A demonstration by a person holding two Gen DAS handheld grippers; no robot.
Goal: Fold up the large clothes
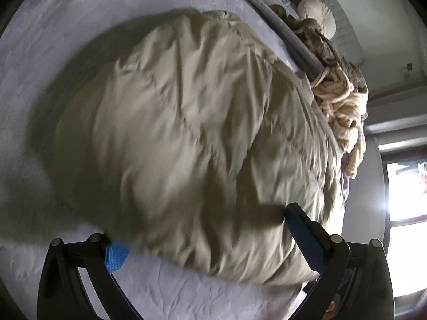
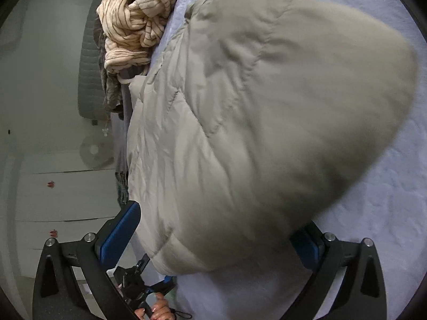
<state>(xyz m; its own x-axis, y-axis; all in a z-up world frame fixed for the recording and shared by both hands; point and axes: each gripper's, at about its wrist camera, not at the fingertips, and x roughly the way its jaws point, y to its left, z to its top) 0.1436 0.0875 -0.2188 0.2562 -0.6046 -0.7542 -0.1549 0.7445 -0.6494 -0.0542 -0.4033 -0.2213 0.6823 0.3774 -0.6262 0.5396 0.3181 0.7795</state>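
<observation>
The padded beige jacket (image 2: 253,122) lies folded on the bed (image 2: 387,200), its long axis running up-frame from both claws. The right claw (image 2: 218,240) and left claw (image 1: 208,237) both stand spread, straddling its near edge.

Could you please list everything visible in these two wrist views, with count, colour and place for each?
puffer jacket: one, beige, quilted, spread on the bed in front of both grippers.
bed sheet: one, pale lavender, under the jacket.
striped garment: one, cream with thin dark stripes, bunched at the bed's edge beside the jacket.
dark garments: number unclear, grey-brown, under and beside the striped one.
round cushion: one, off-white, beyond the clothes pile.
window: one, bright, at the left view's right edge.
left gripper: one, black with blue pads, open, jacket's edge between the fingers.
right gripper: one, black with blue pads, wide open around the jacket.
hand: one, on a gripper handle, bottom of the right view.
</observation>
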